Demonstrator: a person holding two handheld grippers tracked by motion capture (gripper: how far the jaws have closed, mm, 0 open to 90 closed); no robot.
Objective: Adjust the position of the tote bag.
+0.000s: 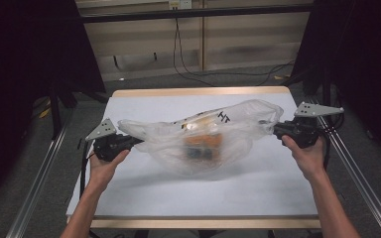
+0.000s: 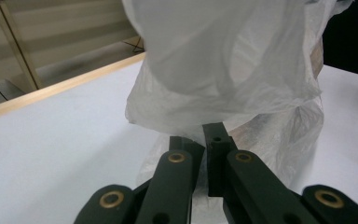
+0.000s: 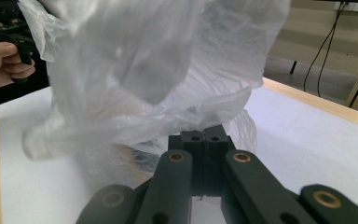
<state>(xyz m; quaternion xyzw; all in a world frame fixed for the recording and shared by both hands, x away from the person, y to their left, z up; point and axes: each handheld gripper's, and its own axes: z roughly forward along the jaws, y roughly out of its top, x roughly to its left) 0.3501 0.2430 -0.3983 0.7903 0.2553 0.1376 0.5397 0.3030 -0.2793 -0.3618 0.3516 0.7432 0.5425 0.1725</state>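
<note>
A clear plastic bag hangs stretched between my two grippers over the white table. Orange and dark items show blurred through its sagging middle, and black marks sit near its top. My left gripper is shut on the bag's left end, jaws pressed together on the film. My right gripper is shut on the bag's right end. In the right gripper view the far hand with its gripper appears at upper left.
The table has a pale wooden rim. Metal rails run along both sides, and black cables lie on the floor behind. Dark curtains flank the table.
</note>
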